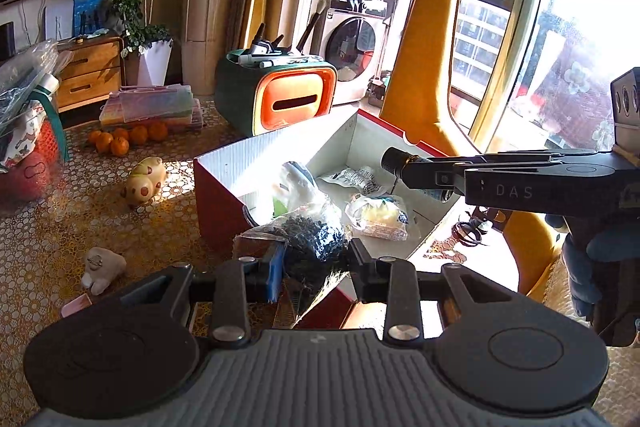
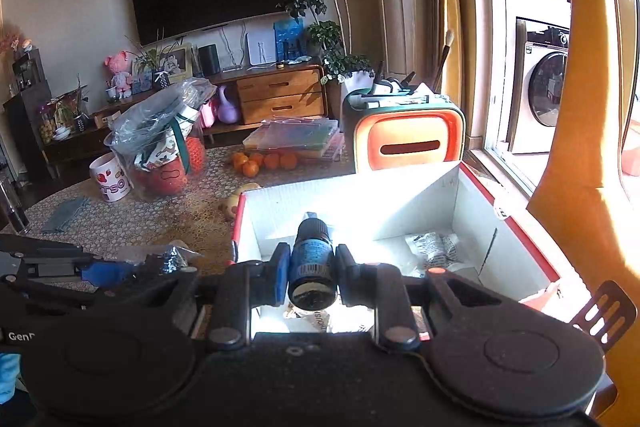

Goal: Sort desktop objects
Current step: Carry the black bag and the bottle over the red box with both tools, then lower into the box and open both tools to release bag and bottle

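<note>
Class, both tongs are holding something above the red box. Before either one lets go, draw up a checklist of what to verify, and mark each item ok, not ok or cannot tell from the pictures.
1. Right tongs shut firmly on the small dark bottle: ok.
2. Left tongs gripping the clear bag of black pieces: ok.
3. Bottle above the red box opening: ok.
4. Bag fully over the opening rather than the near corner: cannot tell.
5. Bare floor left in the box for both items: ok.
6. Bottle cap tight: cannot tell.
</note>
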Available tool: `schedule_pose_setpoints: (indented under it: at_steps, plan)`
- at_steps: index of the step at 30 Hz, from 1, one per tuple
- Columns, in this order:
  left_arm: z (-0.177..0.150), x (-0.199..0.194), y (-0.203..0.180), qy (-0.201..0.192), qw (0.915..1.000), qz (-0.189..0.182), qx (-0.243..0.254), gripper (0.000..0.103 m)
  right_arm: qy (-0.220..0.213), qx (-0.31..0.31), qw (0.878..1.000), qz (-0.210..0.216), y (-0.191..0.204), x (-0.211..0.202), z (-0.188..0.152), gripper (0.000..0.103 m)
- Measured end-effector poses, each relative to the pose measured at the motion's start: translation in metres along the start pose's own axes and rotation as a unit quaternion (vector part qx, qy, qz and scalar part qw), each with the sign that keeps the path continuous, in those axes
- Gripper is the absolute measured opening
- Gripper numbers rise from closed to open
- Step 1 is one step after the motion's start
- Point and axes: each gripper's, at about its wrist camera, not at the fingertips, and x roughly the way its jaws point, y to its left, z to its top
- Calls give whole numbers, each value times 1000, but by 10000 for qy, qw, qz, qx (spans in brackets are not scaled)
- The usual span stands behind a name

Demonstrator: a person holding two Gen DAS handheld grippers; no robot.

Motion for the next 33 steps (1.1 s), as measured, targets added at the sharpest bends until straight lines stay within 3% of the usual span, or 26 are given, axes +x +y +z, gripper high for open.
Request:
schedule_pose_setpoints:
  at_steps: [13,22,33]
  plan:
    - [29,67,-44,538,9971,-262,479,32,288,329,9978,-489,-66,27,-3,23]
    - [47,118,-48,1184,9915,-453,302,32,540,377,9956,-669,-85,59,-6,23]
    - [46,169,-42,1842,9816,-423,254,32,891,251,9920,-860,-99,89,-11,23]
